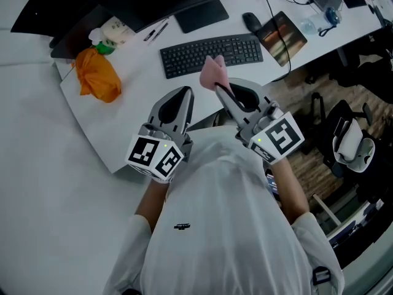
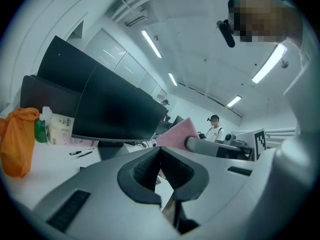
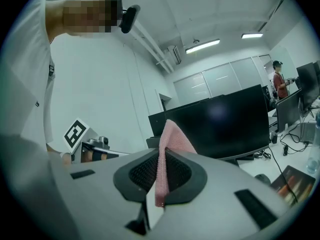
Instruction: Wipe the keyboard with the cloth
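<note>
**Head view.**
- Counter (image 1: 80, 112): white.
- Keyboard (image 1: 212, 54): black, lying flat on the counter just in front of the monitor stand (image 1: 201, 15).
- Mouse (image 1: 251, 21): black, beside the keyboard's right end, next to a dark mouse pad (image 1: 282, 37).
- Pens (image 1: 156, 31): two, left of the stand.
- Orange bag (image 1: 98, 75): at the counter's left end, with a green bottle (image 1: 104, 47) and a tissue pack (image 1: 116, 29) behind it.
- Right claw (image 1: 220, 88): clamped on the pink cloth (image 1: 214, 71). The cloth sticks up past the tips and overlaps the keyboard's near edge. Contact with the keys cannot be told.
- Left claw (image 1: 182, 94): beside the right one, over the counter's near edge.

**Left gripper view.**
- Jaws closed tip to tip, nothing between them.
- Beyond them: a dark monitor (image 2: 115, 109), the orange bag at far left, and the pink cloth on the other claw at centre.
- A person (image 2: 215, 126) stands far back.

**Right gripper view.**
- Jaws pressed together on the cloth. A pink fold rises above the pads and a strip hangs below.
- Monitors stand behind.
</note>
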### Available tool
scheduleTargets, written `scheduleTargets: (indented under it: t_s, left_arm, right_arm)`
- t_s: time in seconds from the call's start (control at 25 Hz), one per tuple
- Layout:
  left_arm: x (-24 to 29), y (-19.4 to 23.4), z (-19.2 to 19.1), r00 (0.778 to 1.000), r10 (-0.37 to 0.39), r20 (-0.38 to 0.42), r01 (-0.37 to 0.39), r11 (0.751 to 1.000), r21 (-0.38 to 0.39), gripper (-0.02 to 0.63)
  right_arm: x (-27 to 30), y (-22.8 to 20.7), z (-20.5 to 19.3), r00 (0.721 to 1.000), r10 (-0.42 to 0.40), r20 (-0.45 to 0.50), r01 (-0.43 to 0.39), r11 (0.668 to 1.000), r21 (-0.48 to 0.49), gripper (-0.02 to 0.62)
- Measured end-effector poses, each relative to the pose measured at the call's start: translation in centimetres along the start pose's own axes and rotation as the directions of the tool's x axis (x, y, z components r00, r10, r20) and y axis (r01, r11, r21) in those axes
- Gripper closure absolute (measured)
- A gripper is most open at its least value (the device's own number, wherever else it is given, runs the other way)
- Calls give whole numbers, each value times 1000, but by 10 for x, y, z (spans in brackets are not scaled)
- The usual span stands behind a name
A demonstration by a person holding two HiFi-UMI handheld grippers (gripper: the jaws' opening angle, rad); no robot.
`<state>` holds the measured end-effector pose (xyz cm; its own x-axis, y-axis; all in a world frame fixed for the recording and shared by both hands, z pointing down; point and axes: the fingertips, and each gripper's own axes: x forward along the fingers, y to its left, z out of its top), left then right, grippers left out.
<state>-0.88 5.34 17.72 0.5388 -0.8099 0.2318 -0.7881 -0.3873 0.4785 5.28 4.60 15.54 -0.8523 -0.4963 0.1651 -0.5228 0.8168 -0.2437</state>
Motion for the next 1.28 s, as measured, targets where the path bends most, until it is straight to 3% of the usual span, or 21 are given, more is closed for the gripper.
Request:
scheduleTargets:
  t_s: [0.52, 0.76, 1.28]
  left_arm:
    - [25, 44, -17, 996, 85, 4, -84, 994, -74, 588]
    - [21, 74, -31, 986, 166, -19, -168, 981, -102, 588]
    - [26, 132, -71, 963, 263, -57, -268, 954, -133, 588]
  right_arm:
    - [40, -23, -23, 993, 74, -97, -73, 997, 13, 578]
    - [73, -27, -43, 981, 134, -143, -130, 991, 37, 578]
    - [143, -51, -96, 965, 171, -197, -159, 984, 77, 578]
